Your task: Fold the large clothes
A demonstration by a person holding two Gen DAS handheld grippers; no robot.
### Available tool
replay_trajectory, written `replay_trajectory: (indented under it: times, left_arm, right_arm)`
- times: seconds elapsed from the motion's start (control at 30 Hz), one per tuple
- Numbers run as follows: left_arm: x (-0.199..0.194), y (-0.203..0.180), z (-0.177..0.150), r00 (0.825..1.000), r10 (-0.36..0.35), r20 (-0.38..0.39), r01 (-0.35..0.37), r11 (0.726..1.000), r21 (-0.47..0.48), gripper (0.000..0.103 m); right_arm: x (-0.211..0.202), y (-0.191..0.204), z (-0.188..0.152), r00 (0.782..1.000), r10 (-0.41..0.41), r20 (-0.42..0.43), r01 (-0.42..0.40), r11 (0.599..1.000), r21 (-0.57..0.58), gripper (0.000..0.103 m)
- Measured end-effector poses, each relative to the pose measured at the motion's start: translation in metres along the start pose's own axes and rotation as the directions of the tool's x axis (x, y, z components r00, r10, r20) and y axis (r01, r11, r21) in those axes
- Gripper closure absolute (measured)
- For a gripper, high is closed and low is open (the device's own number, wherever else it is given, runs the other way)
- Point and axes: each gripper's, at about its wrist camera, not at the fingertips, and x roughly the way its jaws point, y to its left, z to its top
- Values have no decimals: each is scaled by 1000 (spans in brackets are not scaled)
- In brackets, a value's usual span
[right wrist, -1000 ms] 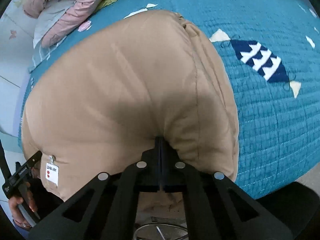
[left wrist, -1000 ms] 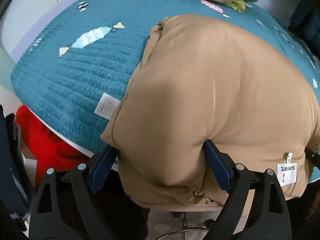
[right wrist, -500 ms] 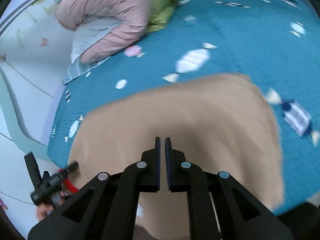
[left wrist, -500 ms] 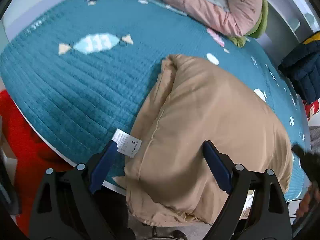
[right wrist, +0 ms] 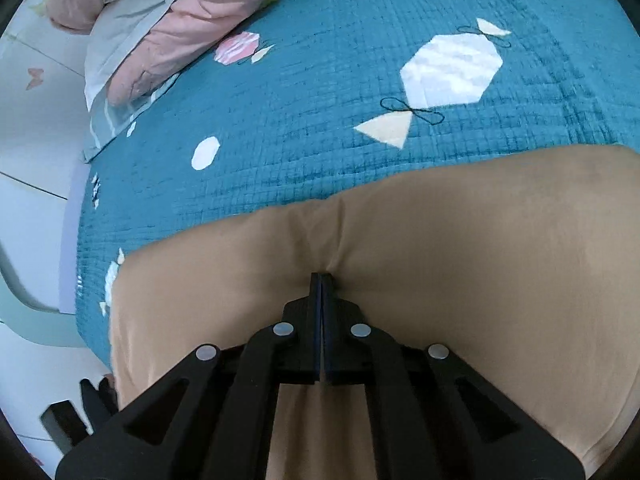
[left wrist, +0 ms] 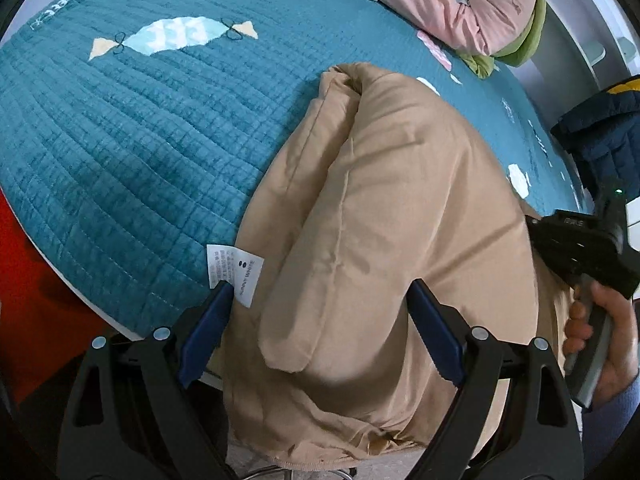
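A tan padded garment [left wrist: 384, 208] lies folded on the teal quilted bed cover [left wrist: 140, 140], its near end hanging over the bed's edge. A white care label [left wrist: 236, 272] sticks out at its left side. My left gripper [left wrist: 320, 320] is open, its blue-padded jaws standing either side of the garment's near fold without squeezing it. In the right wrist view the garment [right wrist: 440, 240] fills the lower half. My right gripper [right wrist: 322, 280] has its jaws together, pinching a crease of the tan fabric. The right gripper body and the hand on it show in the left wrist view [left wrist: 588, 248].
A pink and green bundle of bedding [left wrist: 460, 4] lies at the far end of the bed, also in the right wrist view [right wrist: 160, 16]. A dark blue jacket [left wrist: 600, 136] hangs at the far right. Something red [left wrist: 28, 280] lies on the floor at the left.
The garment's near half was lifted and laid forward over itself on the bed. My left gripper stayed open. My right gripper, shut throughout, moved forward and is now pressed into the fabric.
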Motion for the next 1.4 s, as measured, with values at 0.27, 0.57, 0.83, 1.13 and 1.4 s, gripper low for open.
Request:
replay_trajectory:
  times: [0.27,0.57,0.83,1.13,1.4]
  left_arm:
    - [0,1,1,1000,-15,5,15,1000,-4,21]
    - [-15,10,-3,995,-101,-10,100,994,-34,49]
    - [-52,-24,-6,992,-126,6,125,988,92,75]
    - [-98,-105,-2,989,-147,16,140,963,229,76]
    - [-104,-162,-7,995,-95,-5,92,947,308,76]
  right_arm:
    - [-14,11,-93,995,73,-74,-74,997,-13,103]
    - [-19,5,-129,999,25,-46,-28,997,-74,103]
    - [-19,-17,-151,996,89,8,-88,994,-71,99]
    - [-132,62,-199,929,198,313,-69,923,-379,49]
    - [-108,99,-197,926,231,299,-88,902,-424,39]
